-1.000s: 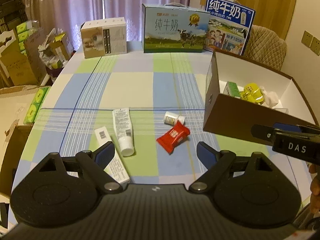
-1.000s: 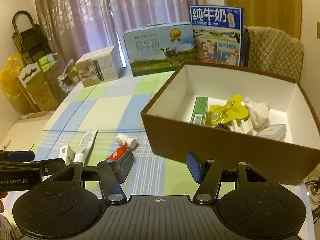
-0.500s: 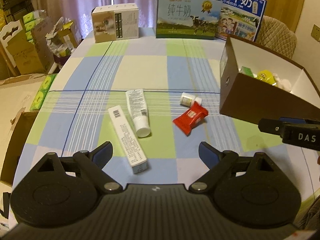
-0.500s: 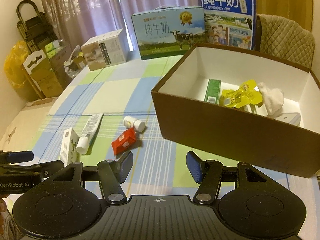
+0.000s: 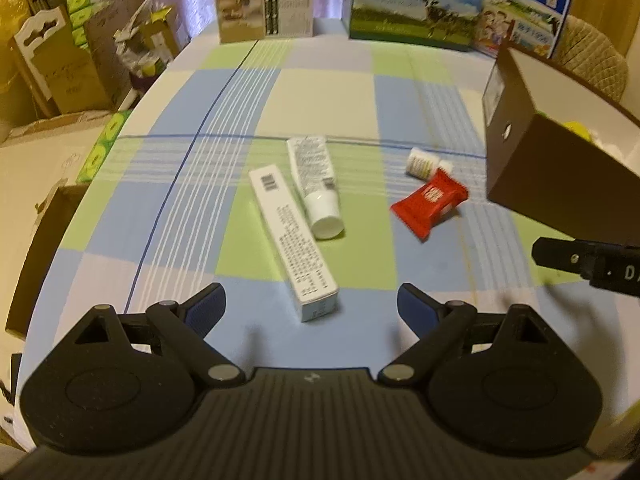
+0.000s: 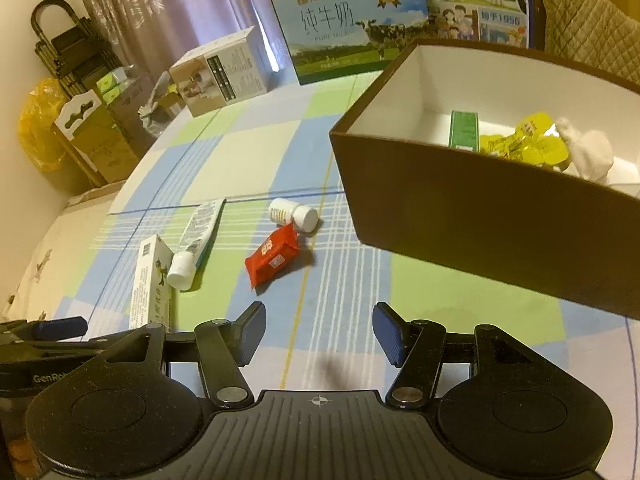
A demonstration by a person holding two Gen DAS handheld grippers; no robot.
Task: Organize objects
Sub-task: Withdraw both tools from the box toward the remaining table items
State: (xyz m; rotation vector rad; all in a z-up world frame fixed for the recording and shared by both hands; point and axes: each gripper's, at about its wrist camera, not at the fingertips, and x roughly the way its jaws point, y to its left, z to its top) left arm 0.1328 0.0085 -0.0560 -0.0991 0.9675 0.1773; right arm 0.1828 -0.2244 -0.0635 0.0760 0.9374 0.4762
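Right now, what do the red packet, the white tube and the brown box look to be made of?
Red packet: looks like glossy plastic film, with crimped ends and a puffy body. White tube: probably soft plastic, flattened at the tail, with a rigid white cap. Brown box: seems matte cardboard, with stiff flat walls and a white lining.

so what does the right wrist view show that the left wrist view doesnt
Only the right wrist view looks down into the brown box, showing a green carton, yellow packets and a white bundle, plus a black folded rack by the wall. Only the left wrist view shows the box's end wall with its white label. Both show the white long box, the tube, the small bottle, the red packet and both open grippers.
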